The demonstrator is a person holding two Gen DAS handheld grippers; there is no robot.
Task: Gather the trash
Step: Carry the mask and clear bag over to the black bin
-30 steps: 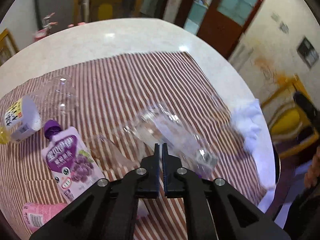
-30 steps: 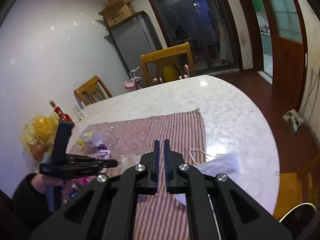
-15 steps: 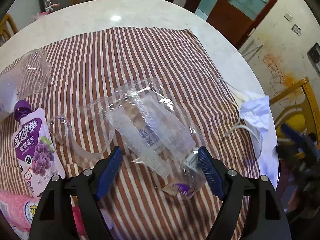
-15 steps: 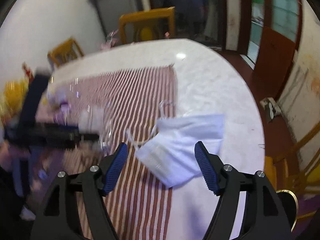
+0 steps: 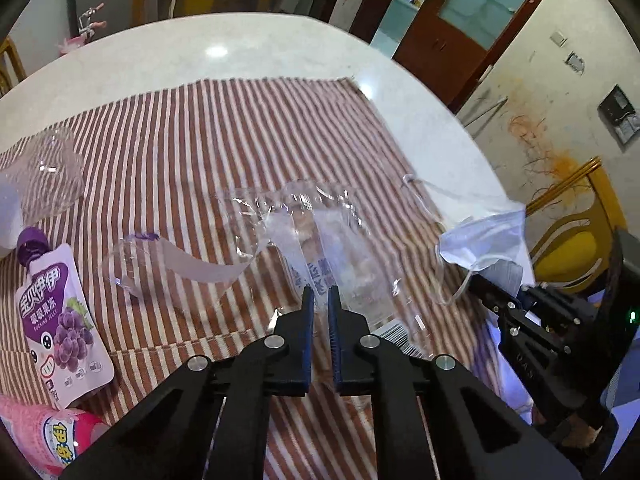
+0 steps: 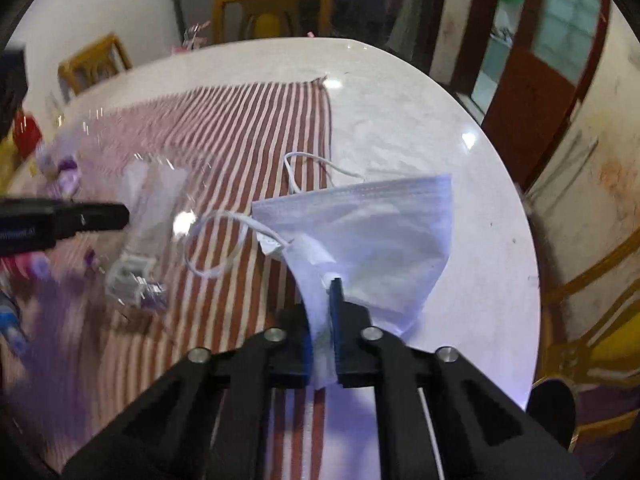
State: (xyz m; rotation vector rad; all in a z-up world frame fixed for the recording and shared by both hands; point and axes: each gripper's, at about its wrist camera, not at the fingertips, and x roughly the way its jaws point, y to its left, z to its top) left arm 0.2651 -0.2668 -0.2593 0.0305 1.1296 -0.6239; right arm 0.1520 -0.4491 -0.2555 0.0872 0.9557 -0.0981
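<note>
My left gripper point(image 5: 319, 294) is shut on the near end of a clear plastic wrapper point(image 5: 320, 240) that lies on the striped cloth point(image 5: 200, 128). My right gripper point(image 6: 326, 292) is shut on a white face mask point(image 6: 372, 232) and holds its near edge up; its ear loops point(image 6: 216, 244) trail over the cloth. The mask point(image 5: 484, 240) and the right gripper point(image 5: 540, 320) also show at the right of the left wrist view. The left gripper's tip point(image 6: 92, 216) shows at the left of the right wrist view.
A purple grape jelly pouch point(image 5: 60, 316), a pink pouch point(image 5: 52, 436), a clear cup point(image 5: 48, 176) and a torn clear strip point(image 5: 176, 264) lie on the cloth at left. The round white table point(image 5: 240, 48) has yellow chairs point(image 6: 272, 4) around it.
Both grippers opened wide half a second ago and have now shut: the left on the clear wrapper, the right on the face mask, which is lifted at its near edge.
</note>
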